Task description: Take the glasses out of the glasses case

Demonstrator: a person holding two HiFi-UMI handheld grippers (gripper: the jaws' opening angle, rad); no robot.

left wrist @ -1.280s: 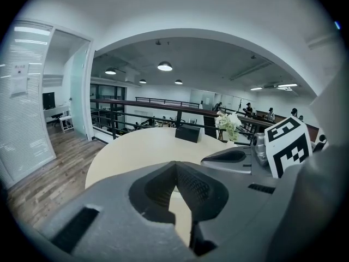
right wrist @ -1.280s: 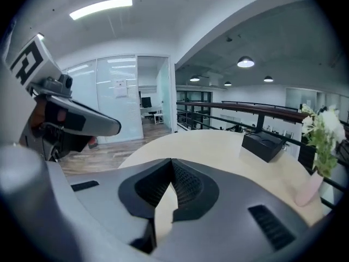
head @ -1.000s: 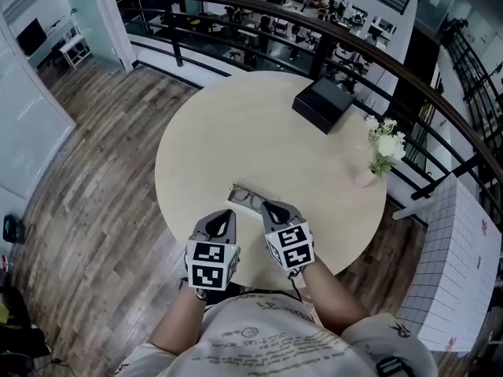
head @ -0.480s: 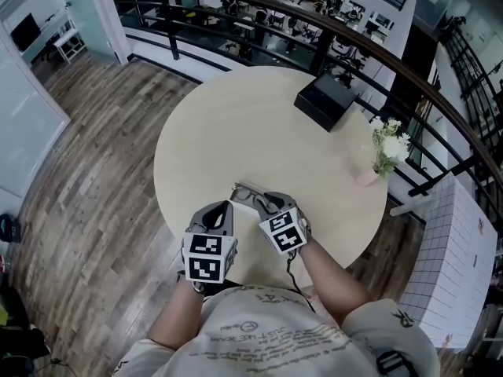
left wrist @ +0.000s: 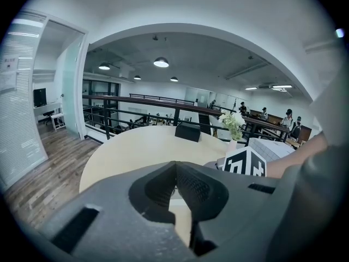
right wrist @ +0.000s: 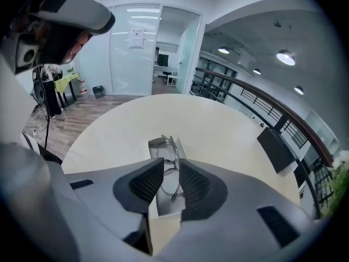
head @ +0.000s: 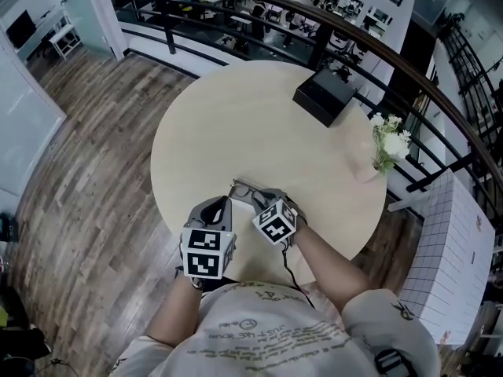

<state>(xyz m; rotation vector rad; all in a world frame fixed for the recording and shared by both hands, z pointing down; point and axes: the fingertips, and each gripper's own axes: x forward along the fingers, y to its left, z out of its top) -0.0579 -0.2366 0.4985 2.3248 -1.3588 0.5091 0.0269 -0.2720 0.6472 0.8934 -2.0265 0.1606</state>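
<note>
At the near edge of the round bench (head: 236, 124), the left gripper (head: 225, 204) is hovering with its jaws pressed together at the tips, gripping nothing. Just to its right, the glasses (right wrist: 168, 148) are lying inside the open glasses case (right wrist: 165, 207). The right gripper (right wrist: 170, 160) is reaching over the case with its jaws standing slightly apart, the frame showing in the gap; whether they are touching it is unclear. Far right, a black box (head: 324, 94) and a vase of white flowers (head: 387, 148) are sitting well apart from the case.
</note>
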